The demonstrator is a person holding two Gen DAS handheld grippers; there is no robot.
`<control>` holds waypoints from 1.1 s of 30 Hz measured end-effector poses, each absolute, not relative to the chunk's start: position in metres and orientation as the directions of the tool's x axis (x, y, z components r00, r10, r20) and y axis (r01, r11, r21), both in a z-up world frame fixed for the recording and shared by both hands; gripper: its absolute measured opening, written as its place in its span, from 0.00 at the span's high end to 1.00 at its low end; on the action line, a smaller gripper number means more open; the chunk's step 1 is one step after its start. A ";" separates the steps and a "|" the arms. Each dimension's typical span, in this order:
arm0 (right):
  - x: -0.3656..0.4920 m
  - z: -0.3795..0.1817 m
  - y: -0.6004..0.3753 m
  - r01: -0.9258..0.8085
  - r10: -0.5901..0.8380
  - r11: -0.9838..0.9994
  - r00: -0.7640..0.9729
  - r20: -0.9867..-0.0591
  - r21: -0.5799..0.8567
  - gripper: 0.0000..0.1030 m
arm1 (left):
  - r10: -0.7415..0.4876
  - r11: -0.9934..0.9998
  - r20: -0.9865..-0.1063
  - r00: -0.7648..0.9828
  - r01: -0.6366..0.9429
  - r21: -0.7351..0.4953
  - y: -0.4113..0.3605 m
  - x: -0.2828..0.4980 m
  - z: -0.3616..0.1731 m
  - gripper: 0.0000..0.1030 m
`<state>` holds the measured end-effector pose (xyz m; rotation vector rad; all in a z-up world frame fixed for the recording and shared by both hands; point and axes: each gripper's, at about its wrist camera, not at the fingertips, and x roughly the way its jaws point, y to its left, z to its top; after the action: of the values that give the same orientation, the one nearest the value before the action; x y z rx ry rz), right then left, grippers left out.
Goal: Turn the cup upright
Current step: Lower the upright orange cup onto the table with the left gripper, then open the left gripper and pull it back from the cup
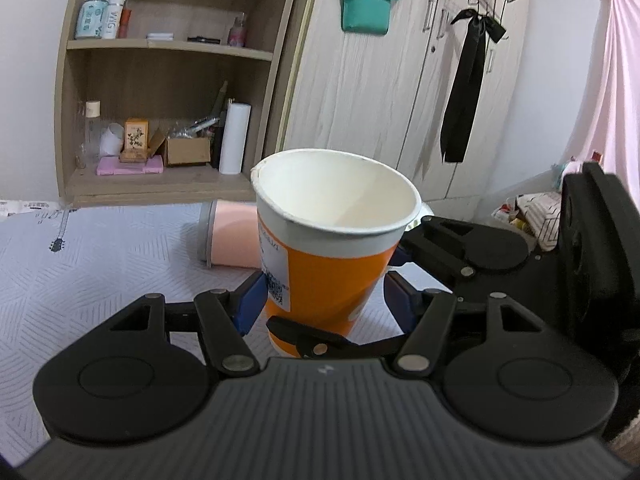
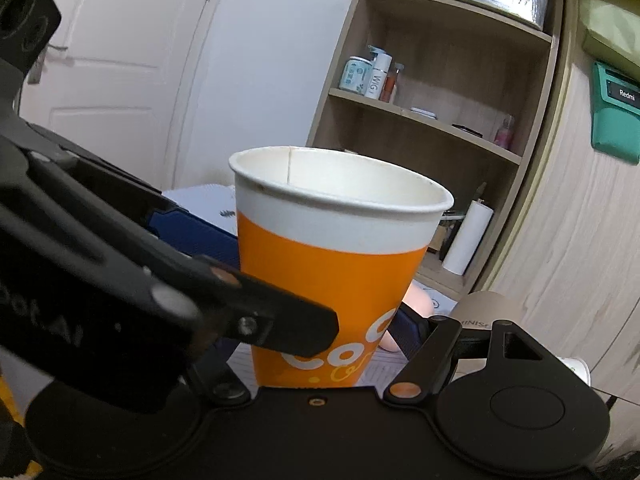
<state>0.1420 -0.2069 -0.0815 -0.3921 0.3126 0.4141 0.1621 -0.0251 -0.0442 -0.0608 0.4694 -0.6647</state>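
Observation:
An orange and white paper cup [image 1: 326,276] stands upright with its mouth up, above the patterned white cloth [image 1: 100,280]. My left gripper [image 1: 324,300] has its blue pads [image 1: 250,300] on both sides of the cup's lower body and is shut on it. My right gripper [image 2: 320,320] also has the cup [image 2: 336,280] between its fingers, its blue pad [image 2: 406,330] against the cup's right side. The right gripper's body shows in the left wrist view [image 1: 480,248], and the left gripper's black linkage crosses the right wrist view [image 2: 160,280].
A pink cylinder [image 1: 234,236] lies on its side on the cloth behind the cup. A wooden shelf unit [image 1: 160,80] with bottles, boxes and a paper roll stands behind, beside a wardrobe [image 1: 380,100]. A basket of items [image 1: 532,216] sits at the right.

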 end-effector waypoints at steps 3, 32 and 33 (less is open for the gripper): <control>0.148 -0.083 -0.209 -0.448 0.321 0.847 0.860 -0.396 -0.287 0.23 | -0.608 0.790 -0.389 0.692 0.573 -0.216 -0.026 0.166 -0.046 0.40; 0.078 -0.066 -0.254 -0.334 0.291 0.940 0.895 -0.338 -0.075 0.12 | -0.386 0.922 -0.324 0.864 0.355 -0.154 -0.014 0.069 -0.009 0.27; 0.072 -0.063 -0.255 -0.326 0.286 0.943 0.902 -0.324 -0.073 0.12 | -0.377 0.926 -0.310 0.873 0.348 -0.146 -0.013 0.061 -0.005 0.27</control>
<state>0.0725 -0.2554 -0.0626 -0.1265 0.3151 0.3173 0.0613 -0.0130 -0.0049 -0.0868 0.3412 -0.3793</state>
